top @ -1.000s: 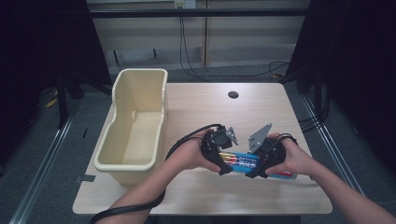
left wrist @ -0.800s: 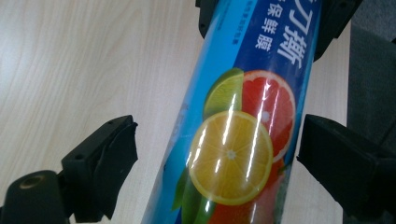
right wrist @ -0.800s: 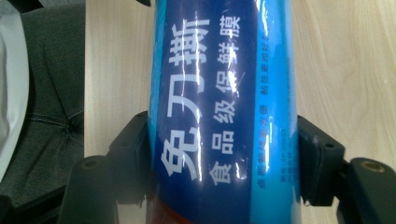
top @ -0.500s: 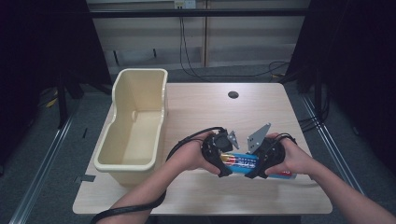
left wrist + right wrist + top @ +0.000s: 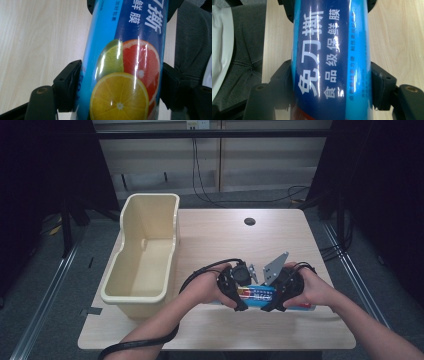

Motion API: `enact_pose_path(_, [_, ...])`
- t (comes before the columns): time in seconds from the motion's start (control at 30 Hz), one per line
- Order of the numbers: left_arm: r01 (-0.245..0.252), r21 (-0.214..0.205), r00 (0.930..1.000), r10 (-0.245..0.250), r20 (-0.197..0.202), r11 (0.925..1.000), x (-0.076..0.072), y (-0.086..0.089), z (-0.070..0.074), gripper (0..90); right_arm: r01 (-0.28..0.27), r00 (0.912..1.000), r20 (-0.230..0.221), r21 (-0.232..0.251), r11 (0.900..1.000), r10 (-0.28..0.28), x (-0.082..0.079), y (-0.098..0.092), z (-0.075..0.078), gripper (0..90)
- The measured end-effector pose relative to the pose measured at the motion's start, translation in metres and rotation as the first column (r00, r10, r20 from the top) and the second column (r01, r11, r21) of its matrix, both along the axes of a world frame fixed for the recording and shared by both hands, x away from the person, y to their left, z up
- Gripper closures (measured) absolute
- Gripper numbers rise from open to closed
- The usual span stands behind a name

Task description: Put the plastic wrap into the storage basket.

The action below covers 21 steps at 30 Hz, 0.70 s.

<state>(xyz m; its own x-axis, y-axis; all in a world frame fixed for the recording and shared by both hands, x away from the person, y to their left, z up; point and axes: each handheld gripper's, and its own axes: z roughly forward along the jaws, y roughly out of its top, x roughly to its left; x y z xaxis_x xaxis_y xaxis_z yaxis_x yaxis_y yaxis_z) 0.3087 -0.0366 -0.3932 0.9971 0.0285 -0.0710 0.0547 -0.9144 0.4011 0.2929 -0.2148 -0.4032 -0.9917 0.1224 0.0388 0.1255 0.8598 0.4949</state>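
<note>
A blue roll (image 5: pixel 256 294) of cling film, printed with citrus slices and white Chinese characters, lies lengthwise between the two grippers near the front edge of the table (image 5: pixel 220 230); whether it rests on the wood or is lifted just off it cannot be told. In the left gripper view the roll (image 5: pixel 125 62) runs up between the black jaws, which press on both its sides at the end with the orange and grapefruit picture. In the right gripper view the roll (image 5: pixel 329 60) likewise sits clamped between that gripper's jaws, at the end with the lettering. From above, the left gripper (image 5: pixel 239 296) and right gripper (image 5: pixel 270 299) face each other, each in a hand, with the roll bridging them. A cream bin (image 5: pixel 131 292) stands well to the left, at the table's left edge. A dark hole (image 5: pixel 249 221) marks the tabletop farther back.
</note>
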Motion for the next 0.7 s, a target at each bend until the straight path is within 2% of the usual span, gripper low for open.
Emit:
enact_pose_path(0.03, [-0.002,0.009,1.0,0.002,-0.003,1.0,-0.001,0.0,0.001,28.0,0.0,1.0,0.0,0.0,1.0,0.0,0.0,0.0,0.0,32.5])
enact_pose_path(0.07, [-0.001,0.004,1.0,0.001,0.004,1.0,-0.004,0.001,0.005,28.6,-0.014,0.9999,-0.002,0.026,0.9996,0.014,0.0,-0.001,-0.001,32.4])
enact_pose_path(0.1, [-0.001,0.004,1.0,0.001,0.004,1.0,-0.004,0.001,0.005,28.9,-0.014,0.9999,-0.002,0.026,0.9996,0.014,0.0,-0.001,-0.001,32.4])
enact_pose_path(0.2, [-0.004,0.01,0.9998,0.004,0.018,0.9999,-0.007,0.002,0.01,29.5,-0.018,0.9998,-0.009,0.07,0.9974,0.019,0.0,-0.004,-0.001,32.1])
enact_pose_path(0.23, [0.012,0.023,0.9996,-0.013,0.024,0.9997,-0.007,0.002,0.012,29.8,-0.018,0.9997,-0.012,0.078,0.9968,0.019,0.0,-0.004,-0.001,32.1])
enact_pose_path(0.27, [-0.008,0.007,0.9998,0.007,0.018,0.9999,-0.009,0.003,0.012,30.1,-0.028,0.9996,-0.009,0.092,0.9954,0.029,0.001,-0.004,-0.001,32.0])
enact_pose_path(0.37, [-0.007,0.014,0.9998,0.007,0.02,0.9999,-0.009,0.006,0.016,30.8,-0.012,0.9998,-0.012,0.121,0.9926,0.013,0.002,-0.004,0.0,30.2])
enact_pose_path(0.43, [-0.033,0.004,0.9995,0.033,0.001,0.9994,-0.009,0.009,0.018,31.6,0.016,0.9995,-0.03,0.165,0.9862,-0.011,0.003,-0.005,0.001,26.6])
enact_pose_path(0.5, [-0.061,0.011,0.9981,0.061,-0.009,0.9981,-0.008,0.013,0.018,32.3,0.042,0.9985,-0.043,0.216,0.9754,-0.034,0.005,-0.008,0.005,21.9])
enact_pose_path(0.53, [-0.057,0.022,0.9983,0.057,0.007,0.9981,-0.007,0.015,0.018,32.3,0.057,0.9979,-0.043,0.229,0.9717,-0.048,0.006,-0.009,0.007,20.0])
enact_pose_path(0.57, [-0.056,0.033,0.9982,0.056,0.023,0.9979,-0.007,0.017,0.017,32.3,0.089,0.9961,-0.019,0.237,0.9676,-0.087,0.007,-0.013,0.011,13.3])
enact_pose_path(0.6, [-0.054,0.052,0.9984,0.054,0.018,0.9972,-0.006,0.02,0.017,32.3,0.089,0.9961,-0.019,0.237,0.9676,-0.087,0.007,-0.013,0.011,13.3])
enact_pose_path(0.67, [-0.095,0.039,0.9954,0.095,-0.007,0.9947,-0.005,0.026,0.015,32.3,0.123,0.9921,-0.006,0.257,0.9585,-0.126,0.01,-0.019,0.014,11.7])
enact_pose_path(0.7, [-0.106,0.027,0.9943,0.106,-0.01,0.994,-0.005,0.029,0.015,32.3,0.138,0.9903,-0.02,0.261,0.9554,-0.137,0.011,-0.022,0.016,11.6])
